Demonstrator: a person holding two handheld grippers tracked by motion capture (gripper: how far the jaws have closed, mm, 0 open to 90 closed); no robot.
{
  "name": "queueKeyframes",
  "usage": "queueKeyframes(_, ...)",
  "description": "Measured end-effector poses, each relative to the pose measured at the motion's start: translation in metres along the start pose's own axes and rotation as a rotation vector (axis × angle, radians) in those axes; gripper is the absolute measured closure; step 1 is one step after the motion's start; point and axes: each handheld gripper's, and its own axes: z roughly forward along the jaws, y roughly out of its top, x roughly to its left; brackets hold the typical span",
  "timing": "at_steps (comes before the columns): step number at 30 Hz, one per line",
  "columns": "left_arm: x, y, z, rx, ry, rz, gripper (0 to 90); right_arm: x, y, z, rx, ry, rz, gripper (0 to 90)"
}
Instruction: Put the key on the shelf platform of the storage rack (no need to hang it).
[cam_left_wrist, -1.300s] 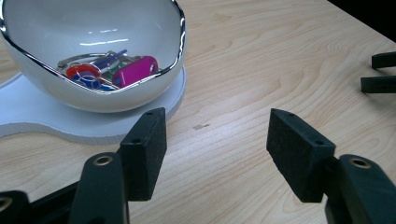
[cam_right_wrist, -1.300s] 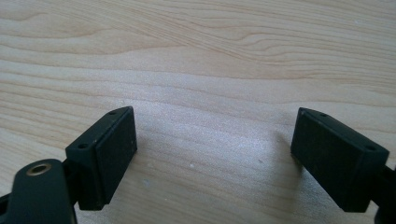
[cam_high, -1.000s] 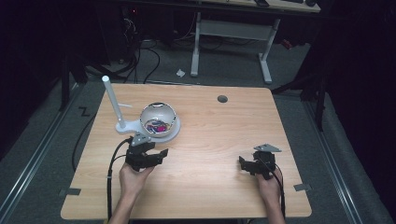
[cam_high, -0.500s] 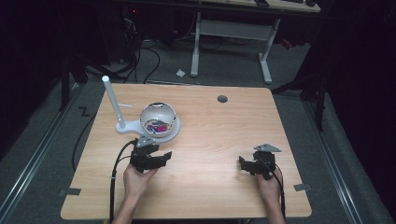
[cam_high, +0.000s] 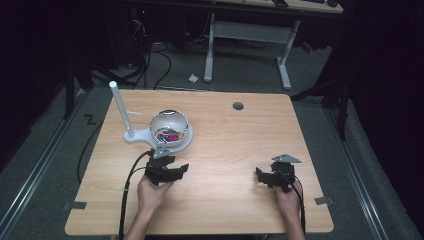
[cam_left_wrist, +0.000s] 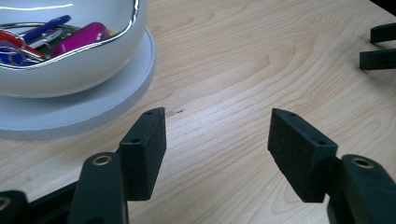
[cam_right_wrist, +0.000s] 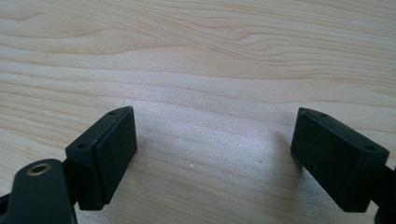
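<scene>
White bowl on round white base with upright post, left half of table, nearer far edge than near edge. Bowl holds small coloured items, apparently keys or clips; hard to tell. Left gripper just short of bowl, jaws wide apart, nothing between them. Right gripper toward near right corner, well apart from bowl, jaws also spread wide, empty, low over bare wood. Judgement: bowl glossy, stiff, likely ceramic, so slippery and breakable; rim looks best hold. Contents light, loose.
</scene>
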Motion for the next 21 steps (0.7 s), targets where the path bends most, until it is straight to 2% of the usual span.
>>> queueKeyframes(17,-0.006,-0.004,0.022,0.044,0.001,0.035,37.7,0.000,0.000,0.000,0.000,0.000,0.000,14.4)
queueKeyframes(21,-0.005,-0.008,0.030,0.049,-0.002,0.022,37.7,0.000,0.000,0.000,0.000,0.000,0.000,14.4)
